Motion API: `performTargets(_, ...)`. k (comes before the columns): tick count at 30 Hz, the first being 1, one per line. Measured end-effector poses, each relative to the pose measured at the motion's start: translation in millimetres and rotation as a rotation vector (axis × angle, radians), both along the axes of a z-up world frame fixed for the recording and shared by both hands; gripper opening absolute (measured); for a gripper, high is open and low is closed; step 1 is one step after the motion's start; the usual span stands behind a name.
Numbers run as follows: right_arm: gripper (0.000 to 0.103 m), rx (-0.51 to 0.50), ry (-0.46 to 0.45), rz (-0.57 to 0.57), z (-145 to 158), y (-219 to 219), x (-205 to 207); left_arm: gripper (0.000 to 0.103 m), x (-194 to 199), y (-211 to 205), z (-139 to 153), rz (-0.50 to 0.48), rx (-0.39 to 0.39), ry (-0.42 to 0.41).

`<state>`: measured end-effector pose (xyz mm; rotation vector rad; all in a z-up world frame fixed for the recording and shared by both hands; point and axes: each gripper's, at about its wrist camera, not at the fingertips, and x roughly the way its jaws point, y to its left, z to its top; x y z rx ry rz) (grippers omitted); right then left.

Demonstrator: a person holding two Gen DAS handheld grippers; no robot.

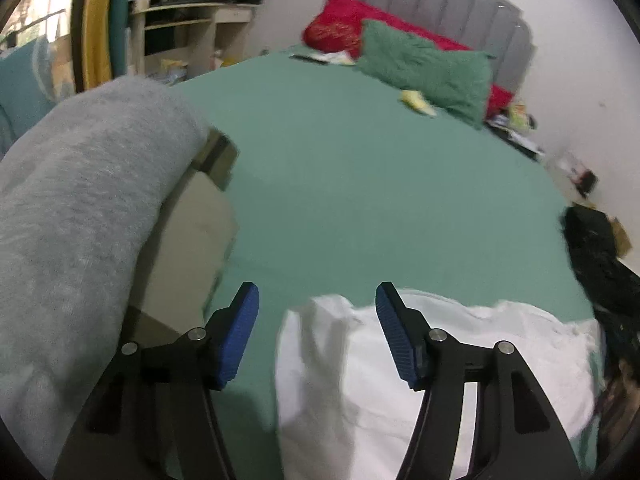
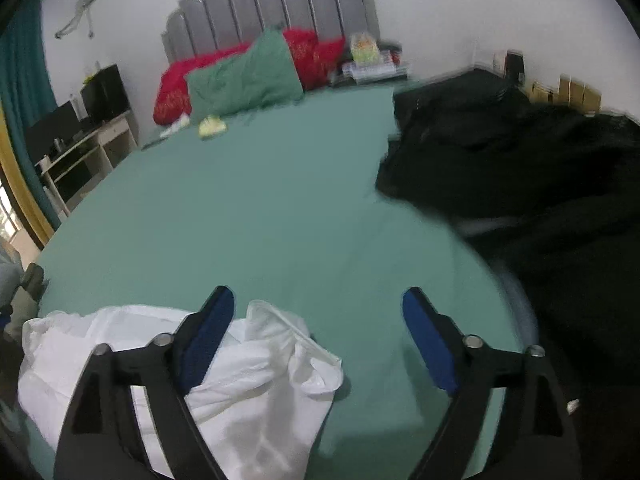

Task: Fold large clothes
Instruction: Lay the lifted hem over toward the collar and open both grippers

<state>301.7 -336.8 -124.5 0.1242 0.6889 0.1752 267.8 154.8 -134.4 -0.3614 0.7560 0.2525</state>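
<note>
White garment (image 1: 440, 360) under both wide tools (image 1: 316, 336) (image 2: 318, 340) — grey towel (image 1: 80, 208) only left.

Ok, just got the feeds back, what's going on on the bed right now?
A person holds both grippers over a green-sheeted bed. The left gripper and right gripper are both open and hold nothing. A crumpled white garment lies at the near edge of the bed, below and between them, not yet folded or spread out. A dark pile of clothes sits to the right, and a grey garment bulks up on the left. The pictures are blurred.
</note>
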Motion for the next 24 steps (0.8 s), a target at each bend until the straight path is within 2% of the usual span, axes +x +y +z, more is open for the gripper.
performTargets(2,0.087,0.043,-0.030,0.067,12,5,-12,0.064,-7,-23,3,-0.112,0.010,0.013)
performTargets(4,0.087,0.067,-0.022,0.197,16,22,-24,0.064,-11,-51,0,-0.232,0.052,0.055)
performTargets(7,0.087,-0.007,0.045,0.401,4,64,-40,0.064,-19,-93,-13,-0.395,0.124,0.131)
performTargets(9,0.087,-0.073,0.092,0.528,-8,89,-53,0.064,-22,-114,-24,-0.487,0.137,0.186)
performTargets(11,0.087,-0.159,0.107,0.597,-19,106,-66,0.064,-23,-127,-32,-0.535,0.180,0.226)
performTargets(13,0.087,-0.238,0.119,0.594,-27,110,-68,0.064,-19,-134,-39,-0.547,0.231,0.261)
performTargets(15,0.087,-0.322,0.137,0.575,-38,113,-65,0.064,-12,-138,-42,-0.549,0.250,0.281)
performTargets(18,0.087,-0.425,0.112,0.554,-40,120,-58,0.064,-4,-144,-41,-0.551,0.293,0.295)
performTargets(20,0.087,-0.429,0.102,0.538,-38,121,-47,0.064,2,-145,-40,-0.536,0.325,0.293)
performTargets(24,0.087,-0.342,0.108,0.479,-30,119,-17,0.064,17,-138,-35,-0.453,0.357,0.276)
